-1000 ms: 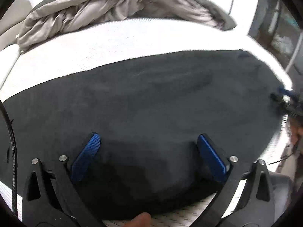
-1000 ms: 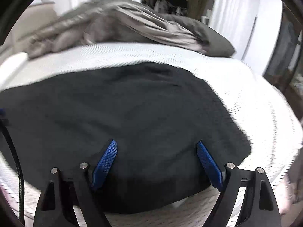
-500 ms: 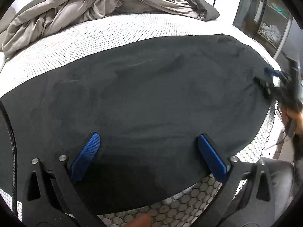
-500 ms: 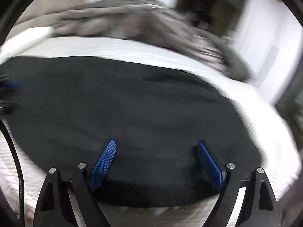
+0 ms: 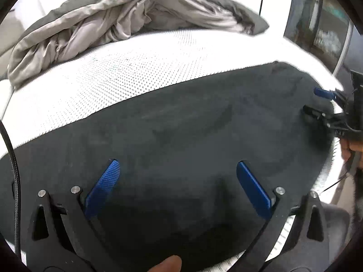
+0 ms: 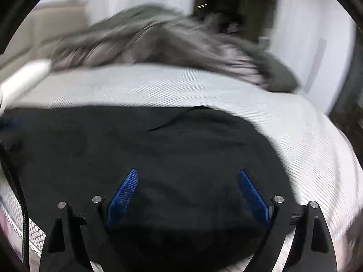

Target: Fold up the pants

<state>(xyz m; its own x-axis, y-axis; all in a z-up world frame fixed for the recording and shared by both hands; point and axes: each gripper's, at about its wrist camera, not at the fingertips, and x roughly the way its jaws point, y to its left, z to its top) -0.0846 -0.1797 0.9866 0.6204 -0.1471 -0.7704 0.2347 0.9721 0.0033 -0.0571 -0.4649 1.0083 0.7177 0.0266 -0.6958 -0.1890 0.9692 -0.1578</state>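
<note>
Pants (image 5: 181,136), black and spread flat in one broad dark panel, lie across the near part of the bed (image 5: 136,72), reaching from its left side almost to its right edge; a grey duvet (image 5: 118,18) is heaped at the far side. The left gripper (image 5: 177,176) hovers over the near hem with its jaws wide and nothing between them. To the right, the right gripper (image 6: 188,188) likewise hangs released over the cloth near the right end. The step in hand looks like the pause between folds, both grippers free above the fabric. The next move calls for lowering each gripper to an edge and pinching every layer before lifting
</note>
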